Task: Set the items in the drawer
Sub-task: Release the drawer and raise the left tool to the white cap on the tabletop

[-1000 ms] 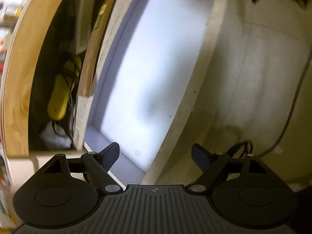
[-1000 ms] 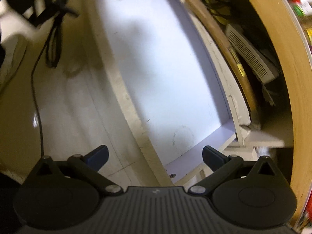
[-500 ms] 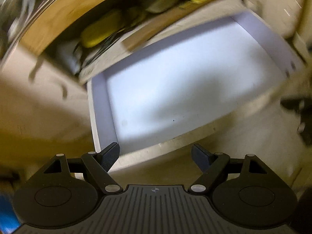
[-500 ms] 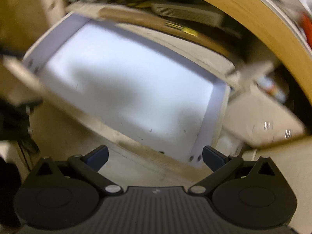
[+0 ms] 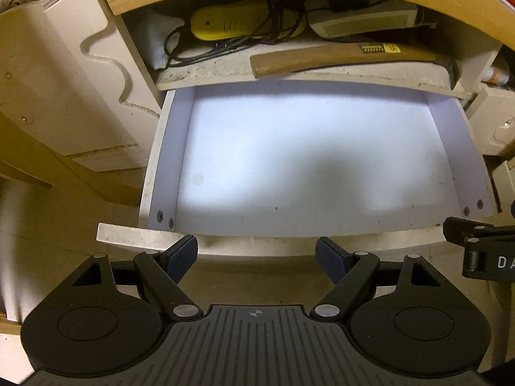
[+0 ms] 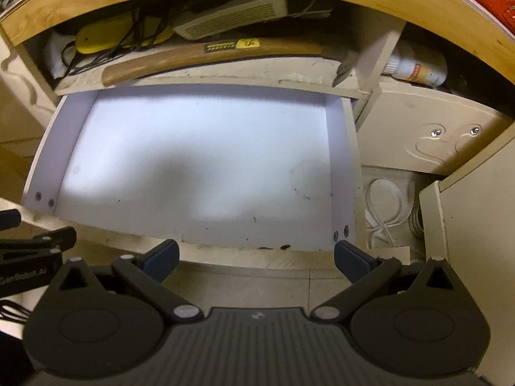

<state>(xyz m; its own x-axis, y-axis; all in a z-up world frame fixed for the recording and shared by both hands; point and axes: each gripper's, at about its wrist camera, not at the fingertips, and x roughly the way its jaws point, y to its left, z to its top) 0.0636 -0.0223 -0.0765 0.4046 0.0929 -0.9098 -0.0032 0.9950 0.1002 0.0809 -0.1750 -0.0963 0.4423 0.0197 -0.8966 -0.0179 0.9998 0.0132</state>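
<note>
the white drawer (image 5: 167, 160) is pulled out beneath the shelf, its floor bare.

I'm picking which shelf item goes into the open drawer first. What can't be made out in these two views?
- Wooden-handled hammer: its head is hidden behind the shelf divider in both wrist views.
- White bottle with a printed label: label print too small to read, right wrist view; nearly cut off at the frame edge in the left.
- Yellow plastic device: partly covered by tangled black cables; its type is unclear.
- White drawer: its front face is hidden below its top edge.
</note>
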